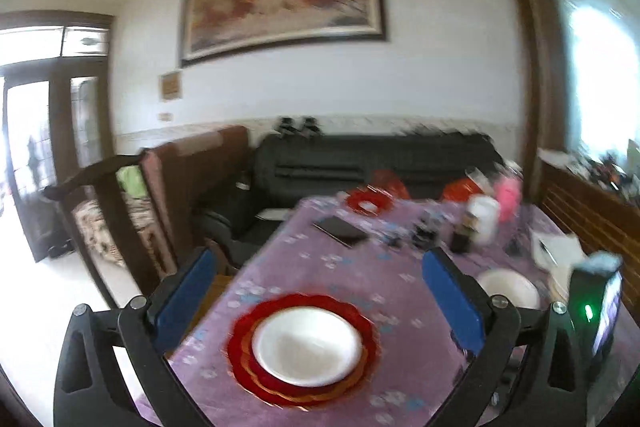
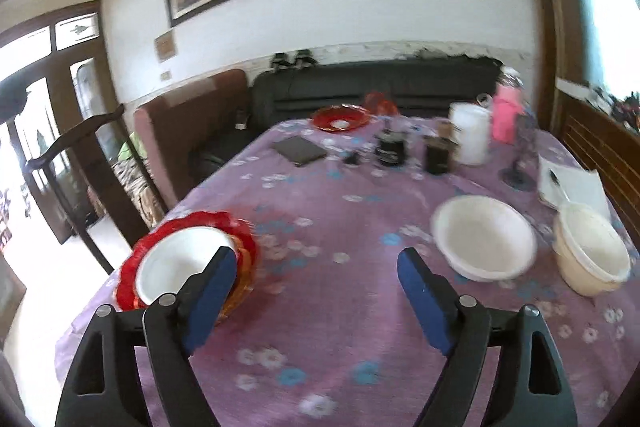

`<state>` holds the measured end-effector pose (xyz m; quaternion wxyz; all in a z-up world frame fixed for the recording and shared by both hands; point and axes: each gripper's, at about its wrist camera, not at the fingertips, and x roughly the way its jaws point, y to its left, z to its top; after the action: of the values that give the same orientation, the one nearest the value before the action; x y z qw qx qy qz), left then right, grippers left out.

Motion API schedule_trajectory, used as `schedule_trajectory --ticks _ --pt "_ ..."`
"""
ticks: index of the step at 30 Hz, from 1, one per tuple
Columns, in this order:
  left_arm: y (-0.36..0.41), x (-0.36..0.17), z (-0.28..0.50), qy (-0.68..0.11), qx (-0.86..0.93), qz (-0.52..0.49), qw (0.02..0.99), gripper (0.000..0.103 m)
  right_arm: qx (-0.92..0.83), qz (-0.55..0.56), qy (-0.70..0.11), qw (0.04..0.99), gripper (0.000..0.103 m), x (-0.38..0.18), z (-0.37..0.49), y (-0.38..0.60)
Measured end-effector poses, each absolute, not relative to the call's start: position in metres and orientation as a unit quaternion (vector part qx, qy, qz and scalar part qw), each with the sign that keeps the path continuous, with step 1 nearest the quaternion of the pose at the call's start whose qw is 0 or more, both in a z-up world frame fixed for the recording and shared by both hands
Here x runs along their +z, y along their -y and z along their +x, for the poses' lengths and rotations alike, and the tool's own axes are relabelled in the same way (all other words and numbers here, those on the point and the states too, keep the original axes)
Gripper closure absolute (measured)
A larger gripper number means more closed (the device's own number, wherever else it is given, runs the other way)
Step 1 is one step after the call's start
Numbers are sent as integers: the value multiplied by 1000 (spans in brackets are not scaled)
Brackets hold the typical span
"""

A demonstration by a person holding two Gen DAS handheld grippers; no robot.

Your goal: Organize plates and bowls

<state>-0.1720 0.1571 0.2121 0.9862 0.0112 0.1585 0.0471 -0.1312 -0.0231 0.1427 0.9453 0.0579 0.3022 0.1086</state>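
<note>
A stack of red scalloped plates [image 1: 240, 343] with a white bowl [image 1: 308, 345] on top sits at the near left of the purple-clothed table. My left gripper [image 1: 320, 259] hovers above it, open, with nothing between its blue pads. In the right wrist view the same white bowl [image 2: 176, 267] lies left of my right gripper [image 2: 316, 255], which is open and empty over bare cloth. To the right stand a second white bowl [image 2: 484, 237] and a cream bowl [image 2: 592, 255]. Another red plate [image 2: 340, 117] lies at the far end.
Mid-table stand a dark flat case [image 2: 300, 151], dark jars [image 2: 390, 149], a white jug [image 2: 470, 139] and a pink bottle [image 2: 506, 117]. Papers with a pen [image 2: 572, 183] lie at the right edge. A wooden chair [image 2: 80, 147] stands left of the table and a black sofa [image 2: 380, 83] behind.
</note>
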Motion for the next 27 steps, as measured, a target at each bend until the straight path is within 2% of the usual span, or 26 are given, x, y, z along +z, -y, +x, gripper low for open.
schedule_trajectory --ticks 8,18,23,27 --pt "-102 188 -152 -230 -13 31 973 0 60 78 -335 937 17 125 -134 96" --pt "-69 150 -115 -318 -39 13 947 0 29 167 -378 910 17 98 -115 175" --pt "-52 142 -93 -327 -33 27 944 0 26 200 -389 899 17 86 -96 188" --pt "-44 137 -70 -336 -55 0 940 0 14 217 -402 889 17 76 -73 186"
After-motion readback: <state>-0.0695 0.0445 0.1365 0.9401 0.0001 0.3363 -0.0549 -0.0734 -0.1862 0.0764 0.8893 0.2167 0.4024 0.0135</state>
